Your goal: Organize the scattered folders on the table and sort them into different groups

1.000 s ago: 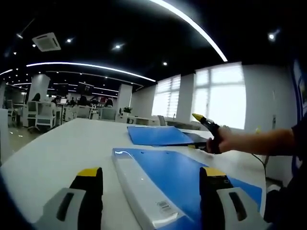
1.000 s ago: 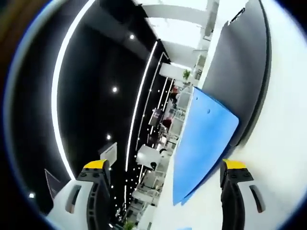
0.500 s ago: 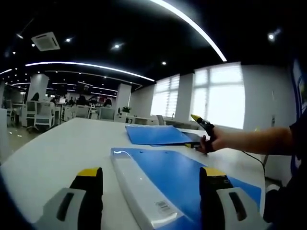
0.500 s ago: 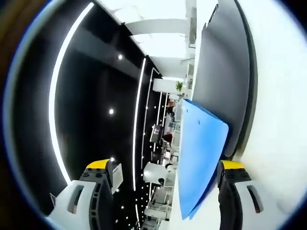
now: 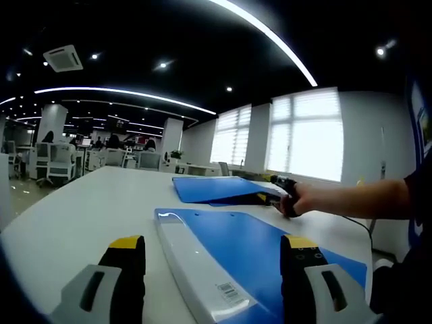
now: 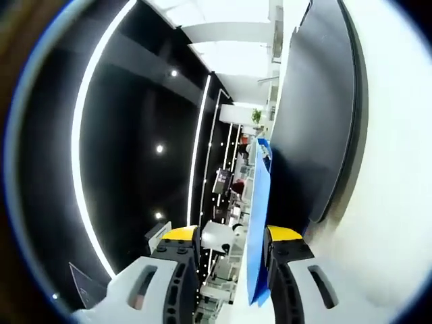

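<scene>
White table (image 5: 74,209) is your landmark. Near blue folder (image 5: 250,250) lies flat at your end of it, spine label toward you, untouched. Left gripper (image 5: 210,277) hovers just short of it, jaws wide, nothing held.

Far blue folder (image 5: 216,189) sits mid-table over black folder (image 6: 317,128). Right gripper (image 6: 229,243) clamped on its edge, looks like the pickup step.

Next, I'd guess: lift clear of black one, carry to blue pile. Plenty of bare table left of folders, far edge close behind.

One folder (image 5: 243,250) lies on the table (image 5: 74,209), another folder (image 5: 216,189) behind it.
</scene>
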`<state>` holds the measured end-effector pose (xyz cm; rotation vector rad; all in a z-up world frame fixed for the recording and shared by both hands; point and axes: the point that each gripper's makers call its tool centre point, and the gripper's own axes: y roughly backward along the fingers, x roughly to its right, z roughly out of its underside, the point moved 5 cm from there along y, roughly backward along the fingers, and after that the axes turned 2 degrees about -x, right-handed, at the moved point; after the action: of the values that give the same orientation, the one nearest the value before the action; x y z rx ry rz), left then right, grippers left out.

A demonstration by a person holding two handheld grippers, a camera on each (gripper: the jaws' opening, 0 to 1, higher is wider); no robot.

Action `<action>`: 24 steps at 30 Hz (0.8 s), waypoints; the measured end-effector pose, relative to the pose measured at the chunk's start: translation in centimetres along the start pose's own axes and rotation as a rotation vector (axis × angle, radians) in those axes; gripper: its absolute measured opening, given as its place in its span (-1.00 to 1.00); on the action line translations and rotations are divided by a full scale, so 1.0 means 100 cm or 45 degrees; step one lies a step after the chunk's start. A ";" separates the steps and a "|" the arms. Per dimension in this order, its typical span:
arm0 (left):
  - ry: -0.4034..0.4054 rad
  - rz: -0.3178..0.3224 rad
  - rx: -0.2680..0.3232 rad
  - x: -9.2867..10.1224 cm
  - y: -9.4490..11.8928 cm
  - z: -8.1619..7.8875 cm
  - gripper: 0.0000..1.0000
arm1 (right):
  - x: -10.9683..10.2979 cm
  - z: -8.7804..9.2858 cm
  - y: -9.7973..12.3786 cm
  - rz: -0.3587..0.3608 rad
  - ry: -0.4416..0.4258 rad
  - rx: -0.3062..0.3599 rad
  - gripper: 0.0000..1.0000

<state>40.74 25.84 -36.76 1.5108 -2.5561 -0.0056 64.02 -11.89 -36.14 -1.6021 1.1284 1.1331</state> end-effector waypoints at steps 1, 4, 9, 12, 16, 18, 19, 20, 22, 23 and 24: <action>-0.001 -0.001 0.000 0.000 0.000 0.000 0.65 | 0.000 0.002 0.002 0.008 0.012 -0.016 -0.44; -0.001 -0.001 -0.001 0.000 0.000 0.000 0.65 | 0.002 0.008 0.007 0.050 0.049 -0.036 -0.62; -0.001 0.000 -0.002 0.000 0.000 0.000 0.65 | 0.002 0.015 0.019 0.065 0.046 -0.059 -0.93; -0.011 -0.001 -0.006 0.001 0.000 0.000 0.65 | 0.000 0.015 0.020 0.017 0.017 -0.086 -0.93; -0.006 0.044 0.068 0.005 0.004 -0.008 0.65 | -0.003 0.019 0.026 0.001 -0.008 -0.123 -0.93; 0.000 0.029 0.071 0.003 0.004 -0.008 0.65 | -0.003 0.017 0.025 -0.010 -0.027 -0.135 -0.94; 0.006 0.022 0.066 0.002 0.003 -0.007 0.65 | 0.001 0.013 0.024 0.035 -0.011 -0.148 -0.94; 0.007 0.017 0.054 0.002 0.003 -0.006 0.65 | 0.000 0.012 0.023 0.025 -0.014 -0.150 -0.93; -0.009 0.016 0.049 0.003 0.003 -0.006 0.65 | 0.001 0.014 0.026 0.043 0.000 -0.184 -0.93; -0.018 0.014 0.040 0.004 0.002 -0.004 0.65 | 0.008 0.017 0.033 0.147 0.034 -0.187 -0.92; -0.019 0.013 0.040 0.004 0.002 -0.004 0.64 | 0.009 0.018 0.033 0.153 0.033 -0.187 -0.89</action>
<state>40.41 25.65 -36.24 1.5137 -2.5874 0.0245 60.63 -11.13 -37.82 -1.6836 1.1951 1.3025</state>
